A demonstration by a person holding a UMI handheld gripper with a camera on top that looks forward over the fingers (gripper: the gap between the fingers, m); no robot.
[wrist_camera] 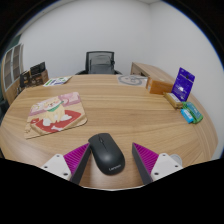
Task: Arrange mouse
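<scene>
Fingers of your gripper (pixel 109 162) stand spread wide, their purple pads (pixel 77 157) flanking the black mouse (pixel 107 154) with a gap on each side, so nothing is clamped; the mouse rests on the wooden table (pixel 120 105) by its own weight, centred between them, which I judge sets you up for a straight squeeze. Beyond it lie a pink illustrated mat (pixel 55 113), a purple box (pixel 184 82) and a black office chair (pixel 100 62), while the mouse's near end is cut off from view, and any cable cannot be made out.
</scene>
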